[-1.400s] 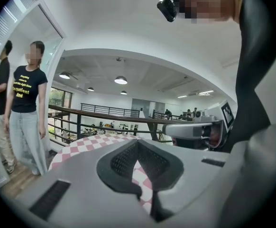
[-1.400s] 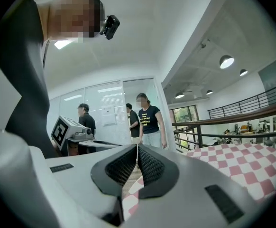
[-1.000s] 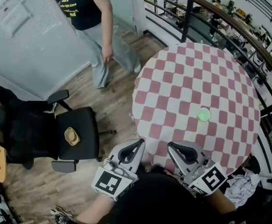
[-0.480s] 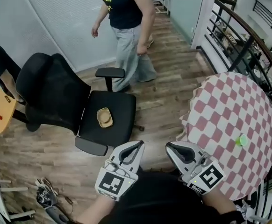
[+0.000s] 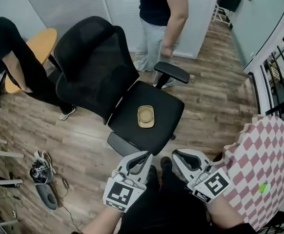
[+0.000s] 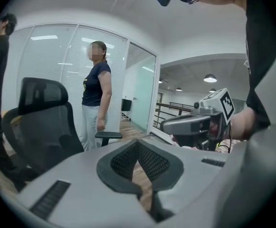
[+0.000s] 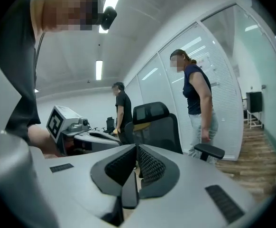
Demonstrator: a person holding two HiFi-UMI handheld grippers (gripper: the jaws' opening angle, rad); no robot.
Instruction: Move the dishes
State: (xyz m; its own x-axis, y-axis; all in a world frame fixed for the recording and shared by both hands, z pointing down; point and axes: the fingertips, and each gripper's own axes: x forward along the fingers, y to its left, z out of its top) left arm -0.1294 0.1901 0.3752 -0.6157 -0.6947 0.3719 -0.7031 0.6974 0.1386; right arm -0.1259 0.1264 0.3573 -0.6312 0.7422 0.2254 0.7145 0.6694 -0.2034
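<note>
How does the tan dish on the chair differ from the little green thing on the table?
The tan dish lies on the black chair seat; the green thing lies on the checkered table. The tan dish is a rounded square with a rim; the green thing shows only as a small blob. Shared: neither is held; the left gripper and right gripper are shut, empty.

Ceiling lamps (image 7: pixel 99 69) are lighting the room evenly and softly; both gripper views are bending strongly at their dark round edges.
</note>
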